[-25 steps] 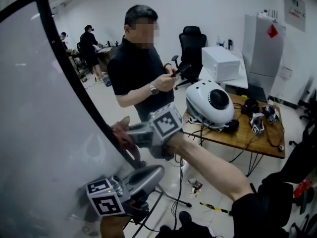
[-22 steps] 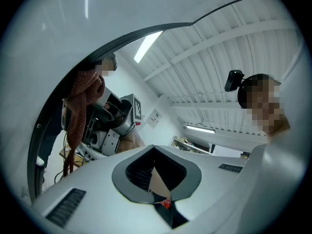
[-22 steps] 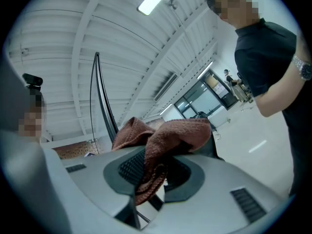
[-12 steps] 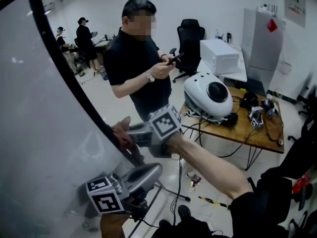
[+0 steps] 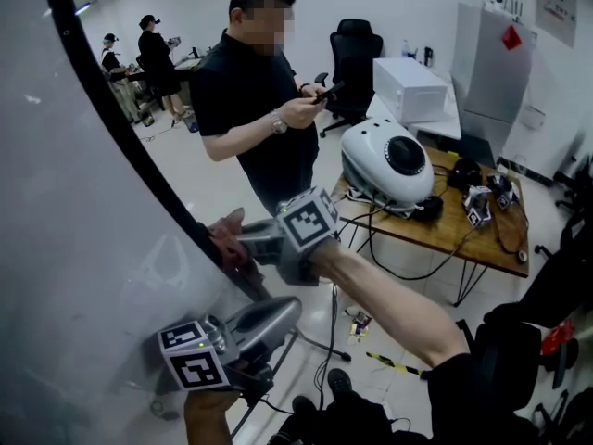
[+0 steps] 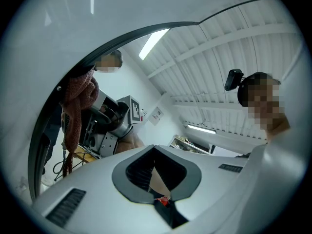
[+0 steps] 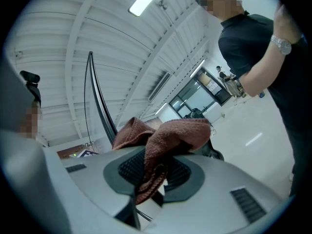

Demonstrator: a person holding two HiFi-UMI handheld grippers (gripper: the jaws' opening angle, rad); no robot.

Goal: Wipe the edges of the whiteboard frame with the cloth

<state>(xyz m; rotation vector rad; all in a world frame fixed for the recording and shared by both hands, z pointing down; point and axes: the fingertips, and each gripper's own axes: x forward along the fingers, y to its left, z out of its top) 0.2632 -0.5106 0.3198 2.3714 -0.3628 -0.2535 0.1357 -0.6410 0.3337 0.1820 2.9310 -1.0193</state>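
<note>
The whiteboard's black frame (image 5: 120, 128) runs as a curve from top left down to the middle of the head view. My right gripper (image 5: 236, 248) is shut on a reddish-brown cloth (image 5: 225, 237) and presses it against that frame edge. In the right gripper view the cloth (image 7: 165, 135) bunches out of the closed jaws of the right gripper (image 7: 151, 179), with the frame (image 7: 100, 106) just behind. My left gripper (image 5: 278, 313) hangs lower, beside the board, shut with nothing in it. The left gripper view shows the left gripper (image 6: 156, 179), the frame (image 6: 44, 145) and the cloth (image 6: 78, 101).
A person in a black shirt (image 5: 264, 91) stands close behind the board. To the right is a wooden table (image 5: 482, 239) with a white domed device (image 5: 384, 165) and cables. A black office chair (image 5: 357, 63) and white cabinet (image 5: 408, 86) stand further back. The board's stand leg (image 5: 315, 341) crosses the floor.
The head view has shifted a little, so the frame edge looks steeper. My right gripper keeps the cloth on about the same spot of the frame. The left gripper has dropped slightly.
</note>
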